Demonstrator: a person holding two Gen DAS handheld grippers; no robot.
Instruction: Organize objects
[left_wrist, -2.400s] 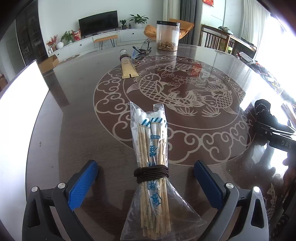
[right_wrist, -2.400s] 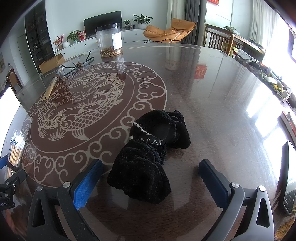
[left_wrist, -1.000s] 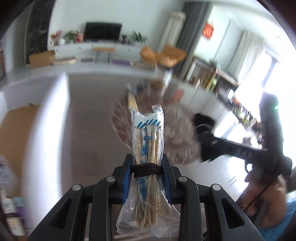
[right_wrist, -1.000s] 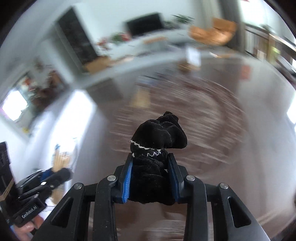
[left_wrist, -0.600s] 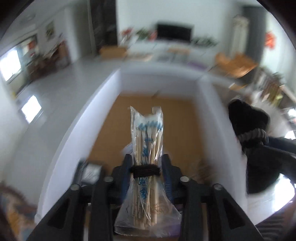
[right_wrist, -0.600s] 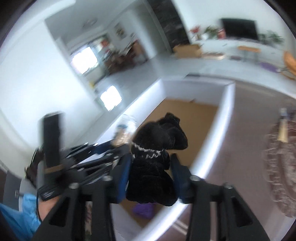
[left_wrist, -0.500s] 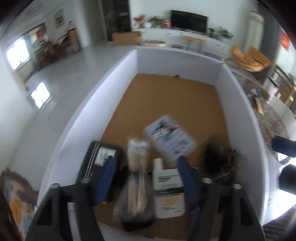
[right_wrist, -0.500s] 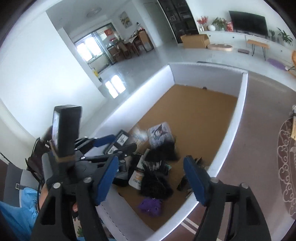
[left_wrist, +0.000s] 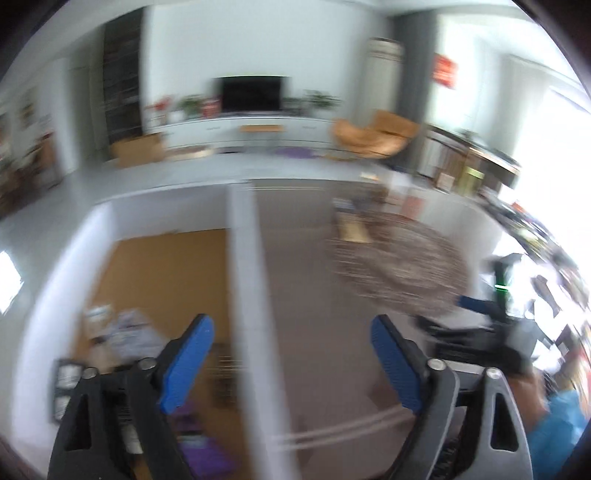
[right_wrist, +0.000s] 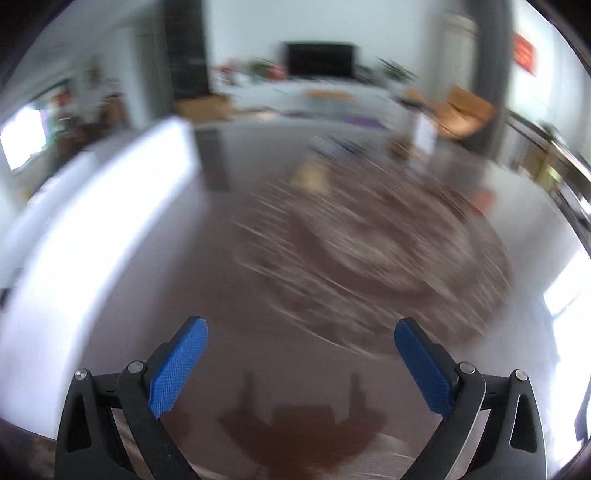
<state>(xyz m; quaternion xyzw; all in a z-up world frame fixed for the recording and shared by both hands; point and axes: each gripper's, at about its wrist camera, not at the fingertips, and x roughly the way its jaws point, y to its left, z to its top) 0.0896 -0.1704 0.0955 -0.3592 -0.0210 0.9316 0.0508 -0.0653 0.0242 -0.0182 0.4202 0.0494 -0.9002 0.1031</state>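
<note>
In the left wrist view, the left gripper (left_wrist: 291, 334) is standing with its jaws spread wide, and they have just been opening; nothing is lying between the blue pads (left_wrist: 186, 363). The picture is blurred. The gripper is hanging over the white wall (left_wrist: 245, 280) of a white box (left_wrist: 62, 280) with a brown cardboard floor. This wall is running between the two pads, so the left pad is over the inside of the box and the right pad is over the dark round table (left_wrist: 317, 280). Inside the box, low on the left, several things are lying close together: a pale printed packet (left_wrist: 129, 332), a dark flat item (left_wrist: 66, 384) at the left wall and something purple (left_wrist: 207, 452) near the bottom edge. I cannot tell exactly what each one is, and I cannot make out the bag of sticks or the black cloth among them. On the right, the right gripper (left_wrist: 469, 332) is showing as a dark blurred shape, held by a hand (left_wrist: 528, 391) with a blue sleeve (left_wrist: 561, 421).

In the right wrist view, the right gripper (right_wrist: 301, 334) is also showing its jaws spread wide, after just opening, and it is holding nothing between the pads (right_wrist: 181, 363). It is pointing down at the dark round table (right_wrist: 229, 317), where the pale round pattern (right_wrist: 373, 243) is smeared by motion. The gripper's own reflection is lying on the glossy top below the pads. The white box (right_wrist: 110, 206) is standing on the left side. At the far edge of the table some small objects are blurred too much to name. A television (right_wrist: 319, 62) and an orange chair (right_wrist: 463, 105) are standing in the room behind.
</note>
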